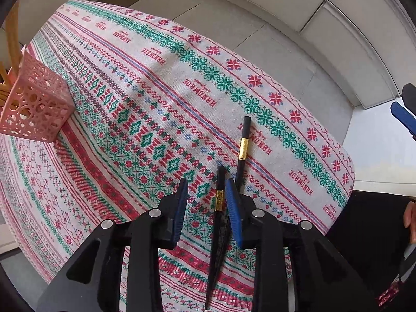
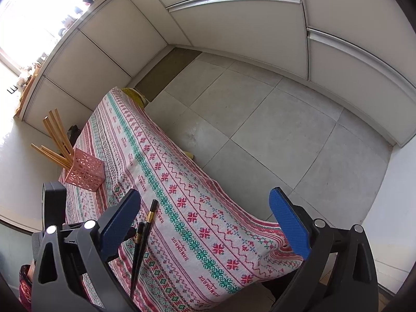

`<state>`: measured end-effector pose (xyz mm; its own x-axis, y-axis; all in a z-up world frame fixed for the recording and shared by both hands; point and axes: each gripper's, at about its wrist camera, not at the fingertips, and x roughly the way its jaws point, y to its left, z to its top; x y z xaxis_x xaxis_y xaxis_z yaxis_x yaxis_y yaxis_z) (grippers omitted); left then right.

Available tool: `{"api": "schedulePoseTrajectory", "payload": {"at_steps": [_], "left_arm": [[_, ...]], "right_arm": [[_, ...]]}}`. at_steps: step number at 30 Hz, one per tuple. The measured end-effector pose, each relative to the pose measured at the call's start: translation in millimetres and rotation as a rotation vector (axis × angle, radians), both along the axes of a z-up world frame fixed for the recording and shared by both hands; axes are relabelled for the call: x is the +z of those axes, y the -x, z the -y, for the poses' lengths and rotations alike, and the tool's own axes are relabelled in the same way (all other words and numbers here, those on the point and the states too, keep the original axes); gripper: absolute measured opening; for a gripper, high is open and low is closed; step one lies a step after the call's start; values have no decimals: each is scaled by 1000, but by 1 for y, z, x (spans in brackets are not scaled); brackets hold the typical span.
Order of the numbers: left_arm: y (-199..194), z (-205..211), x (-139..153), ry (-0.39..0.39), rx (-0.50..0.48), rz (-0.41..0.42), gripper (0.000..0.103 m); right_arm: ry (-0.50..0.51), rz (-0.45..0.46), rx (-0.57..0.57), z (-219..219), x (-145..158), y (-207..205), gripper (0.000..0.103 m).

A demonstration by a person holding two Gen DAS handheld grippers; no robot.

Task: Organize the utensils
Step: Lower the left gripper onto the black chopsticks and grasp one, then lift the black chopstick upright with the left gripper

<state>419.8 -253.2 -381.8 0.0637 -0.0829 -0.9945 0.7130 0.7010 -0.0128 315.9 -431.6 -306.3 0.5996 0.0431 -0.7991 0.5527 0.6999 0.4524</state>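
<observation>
- The desk [image 2: 208, 228] wears a woven cloth [image 1: 161, 98] in red and green bands, the word "HANDMADE" repeated along it; its far edge drops to bare floor tiles [image 2: 260, 119], roomy up to the cabinets.
- A pink lattice holder [image 2: 84, 173] stands near the cloth's left edge, wooden chopsticks [image 2: 56, 135] fanning out of it.
- Two black chopsticks [image 1: 243, 145] with gold bands lie near the front edge.
- Left tongs [image 1: 208, 200]: partly parted, released, one black chopstick between the pads, lying against the right one.
- Right tongs [image 2: 205, 223]: spread wide, gripping nothing.
</observation>
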Motion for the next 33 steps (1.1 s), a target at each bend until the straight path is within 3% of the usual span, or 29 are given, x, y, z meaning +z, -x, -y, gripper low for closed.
{"api": "schedulePoseTrajectory", "payload": {"at_steps": [7, 8, 9, 10, 11, 16, 21, 24, 30, 33], "left_arm": [[1, 12, -29, -88, -20, 19, 38], [1, 13, -31, -86, -15, 6, 34], [1, 15, -32, -62, -13, -21, 16], [7, 24, -27, -62, -18, -9, 6], [10, 23, -28, -58, -17, 8, 6], [14, -23, -3, 133, 154, 30, 6], [29, -77, 37, 310, 259, 73, 6], [32, -97, 57, 366, 297, 114, 6], [27, -136, 99, 454, 341, 173, 6], [35, -149, 114, 472, 352, 192, 6]], "right_arm": [[7, -9, 6, -4, -1, -3, 96], [8, -10, 10, -5, -1, -5, 96], [8, -11, 15, -6, -2, -6, 96], [8, -14, 23, -9, -2, -8, 96], [5, -19, 35, -12, -3, -11, 96], [-22, -79, 117, -36, -12, -35, 96], [-94, -225, 207, -74, -35, -71, 95], [-97, -321, 217, -94, -46, -95, 85], [-7, -473, 175, -122, -66, -132, 81], [53, -523, 129, -133, -72, -142, 68]]}}
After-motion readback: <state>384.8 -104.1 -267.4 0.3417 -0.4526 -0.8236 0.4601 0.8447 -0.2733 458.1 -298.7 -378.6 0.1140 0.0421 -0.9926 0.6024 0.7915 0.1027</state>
